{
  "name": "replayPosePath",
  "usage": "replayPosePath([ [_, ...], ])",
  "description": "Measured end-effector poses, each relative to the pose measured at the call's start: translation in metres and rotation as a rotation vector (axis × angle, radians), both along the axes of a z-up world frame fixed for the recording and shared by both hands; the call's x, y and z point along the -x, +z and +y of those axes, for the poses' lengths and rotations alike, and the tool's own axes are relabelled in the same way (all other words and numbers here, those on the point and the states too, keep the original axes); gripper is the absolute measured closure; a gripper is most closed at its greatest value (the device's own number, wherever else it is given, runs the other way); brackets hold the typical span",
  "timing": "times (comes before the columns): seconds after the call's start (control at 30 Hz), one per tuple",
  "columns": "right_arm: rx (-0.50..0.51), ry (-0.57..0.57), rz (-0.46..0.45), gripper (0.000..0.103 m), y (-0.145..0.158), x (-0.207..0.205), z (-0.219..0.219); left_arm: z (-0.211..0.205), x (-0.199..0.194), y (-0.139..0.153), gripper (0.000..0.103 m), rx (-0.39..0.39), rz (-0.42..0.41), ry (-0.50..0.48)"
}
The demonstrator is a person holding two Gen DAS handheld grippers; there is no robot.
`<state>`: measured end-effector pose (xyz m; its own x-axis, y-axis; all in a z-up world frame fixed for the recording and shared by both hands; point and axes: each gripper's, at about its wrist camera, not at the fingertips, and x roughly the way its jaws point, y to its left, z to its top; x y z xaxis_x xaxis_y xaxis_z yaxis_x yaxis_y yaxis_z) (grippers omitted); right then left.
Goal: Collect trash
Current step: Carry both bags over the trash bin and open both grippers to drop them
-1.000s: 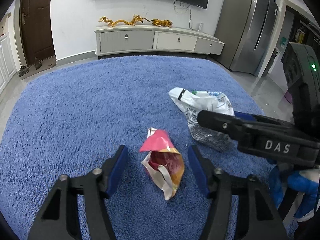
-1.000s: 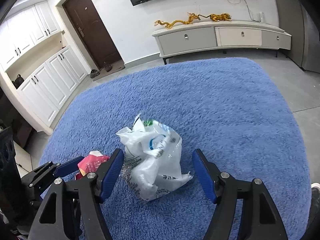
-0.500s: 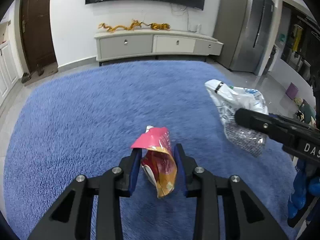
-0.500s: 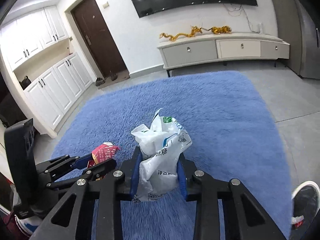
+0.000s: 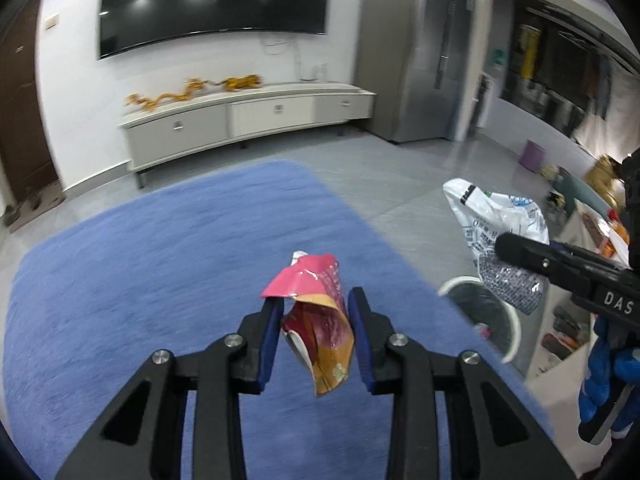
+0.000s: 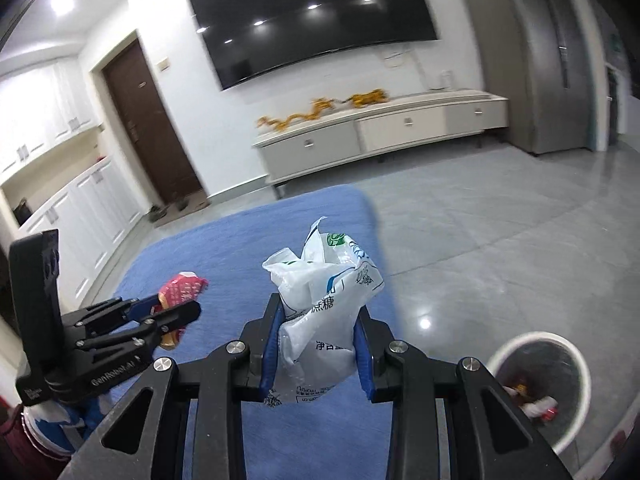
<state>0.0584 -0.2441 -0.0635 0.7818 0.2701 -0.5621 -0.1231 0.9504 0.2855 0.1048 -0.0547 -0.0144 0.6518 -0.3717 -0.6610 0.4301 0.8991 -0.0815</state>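
Jaws of your left gripper [image 5: 316, 322] pinch the pink snack wrapper [image 5: 318, 320]; a second ago they stood spread around it on the blue rug [image 5: 140, 280]. Your right gripper [image 6: 318, 344] likewise now clamps the white plastic bag [image 6: 324, 320], lifted off the rug. Both loads hang in the air. White waste bin [image 6: 576, 364], out of sight earlier, now shows beside the rug on the grey floor [image 6: 500, 220].

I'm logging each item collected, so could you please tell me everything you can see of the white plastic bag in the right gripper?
The white plastic bag is thin, crumpled, partly see-through film with a green logo near the top and blue and green printed characters. It stands upright, pinched at its middle between the blue pads of the right gripper, its torn top sticking up and its bottom hanging free. It is lifted off the blue rug.
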Motion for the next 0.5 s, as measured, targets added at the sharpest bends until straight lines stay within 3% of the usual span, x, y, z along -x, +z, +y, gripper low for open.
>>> replayPosePath([
  [0.23,-0.017,-0.201,0.059,0.073,-0.017,0.034,-0.097,-0.093,0.003,0.002,0.072,-0.009,0.026,-0.16],
  [0.5,-0.058,-0.357,0.181,0.073,-0.057,0.046,-0.185,-0.206,-0.011,-0.02,0.072,-0.015,0.138,-0.291],
])
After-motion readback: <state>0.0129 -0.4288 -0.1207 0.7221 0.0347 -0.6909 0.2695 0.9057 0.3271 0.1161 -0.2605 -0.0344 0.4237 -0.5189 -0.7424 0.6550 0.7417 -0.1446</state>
